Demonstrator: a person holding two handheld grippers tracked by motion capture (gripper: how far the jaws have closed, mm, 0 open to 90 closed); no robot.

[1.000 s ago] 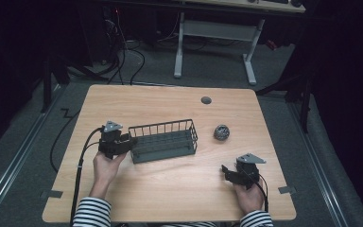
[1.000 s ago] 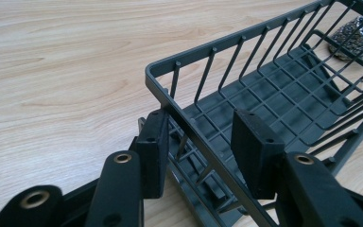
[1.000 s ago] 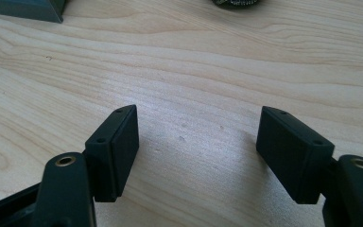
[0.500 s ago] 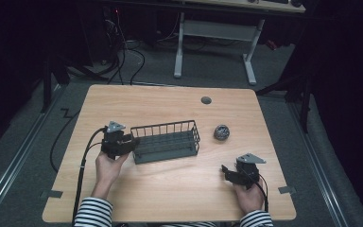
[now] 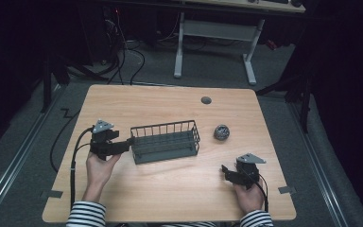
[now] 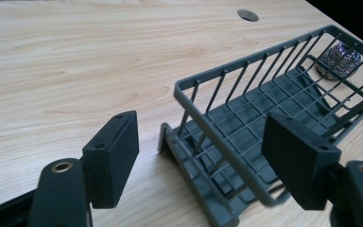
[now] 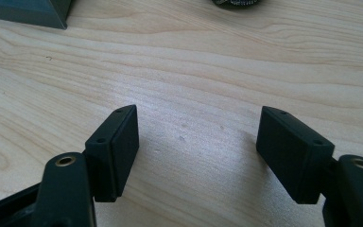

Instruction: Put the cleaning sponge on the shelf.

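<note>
High view puts the basket [image 5: 166,142] at mid-frame on the table [image 5: 170,189], its left end at the left gripper [image 5: 125,145]. Left gripper view shows the jaws spread wide, straddling that end wall, not clamped. Lower right, the right gripper [image 5: 225,171] is also spread, over bare wood.

You see the table [image 5: 170,189] evenly lit from above while the room around it sinks into near black, and in both gripper views the near jaws blur softly over sharp, bright wood grain.
</note>
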